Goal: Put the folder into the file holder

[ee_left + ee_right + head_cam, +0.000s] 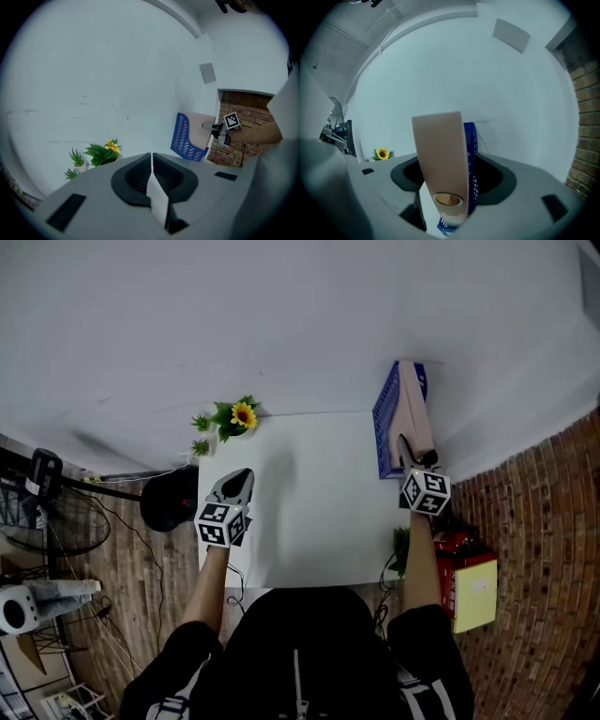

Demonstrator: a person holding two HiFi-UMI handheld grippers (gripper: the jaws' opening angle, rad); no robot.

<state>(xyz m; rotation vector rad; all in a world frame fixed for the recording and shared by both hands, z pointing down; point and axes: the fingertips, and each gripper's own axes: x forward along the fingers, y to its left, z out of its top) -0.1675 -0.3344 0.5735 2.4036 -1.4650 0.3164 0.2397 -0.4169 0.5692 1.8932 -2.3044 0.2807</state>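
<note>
Right gripper view has the right gripper [452,173] with jaws spread wide around the tan folder [440,150]. The folder stands unpinched at centre frame, already down in the blue file holder [471,140]. The sound move now looks to be backing straight out, level, so neither pad snags the spine. Only the head view shows the holder at the white table [309,512]'s upper-right edge, and the left gripper [232,491] idle at the left, jaws together and empty.

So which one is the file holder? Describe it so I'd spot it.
Find the white table; at its far right corner stands the file holder. It is the only blue thing there, with slotted walls and a tan folder leaning in it.
</note>
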